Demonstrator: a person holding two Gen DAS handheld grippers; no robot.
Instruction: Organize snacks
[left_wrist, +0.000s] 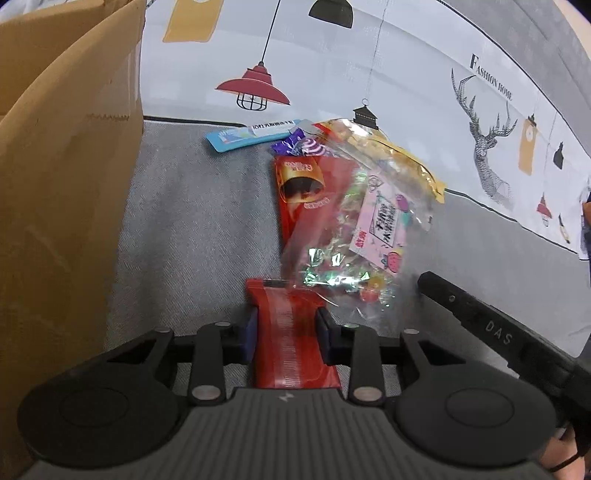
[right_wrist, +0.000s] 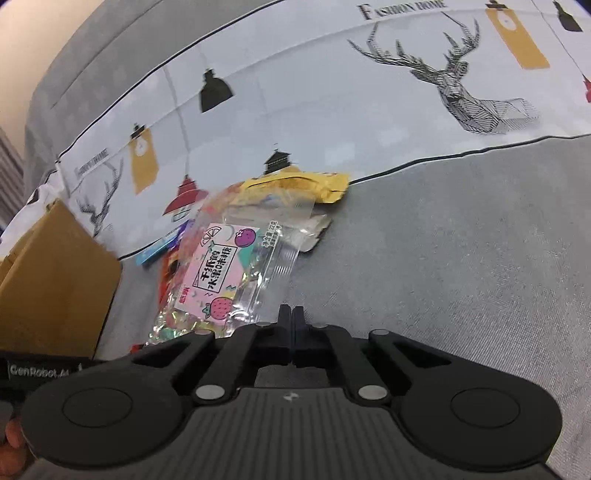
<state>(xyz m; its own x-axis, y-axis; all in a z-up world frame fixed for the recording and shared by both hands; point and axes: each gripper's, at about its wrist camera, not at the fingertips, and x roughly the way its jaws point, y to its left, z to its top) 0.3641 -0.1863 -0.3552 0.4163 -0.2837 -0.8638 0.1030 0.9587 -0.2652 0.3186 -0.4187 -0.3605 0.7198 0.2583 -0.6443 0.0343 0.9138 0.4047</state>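
My left gripper (left_wrist: 286, 325) is shut on the near end of a long red snack packet (left_wrist: 295, 343) that runs away from me over the grey cloth. A clear bag of candy with a pink label (left_wrist: 354, 236) lies partly over the red packet; it also shows in the right wrist view (right_wrist: 229, 269). Behind it lie a yellow packet (right_wrist: 299, 184), a purple sweet wrapper (left_wrist: 295, 146) and a blue flat packet (left_wrist: 255, 133). My right gripper (right_wrist: 291, 317) is shut and empty, just right of the candy bag's near corner.
A brown cardboard box (left_wrist: 62, 192) stands at the left, close to the snack pile; it also shows in the right wrist view (right_wrist: 55, 280). The snacks lie on a grey cloth surface (right_wrist: 461, 266) with a white printed band (left_wrist: 369, 70) behind them.
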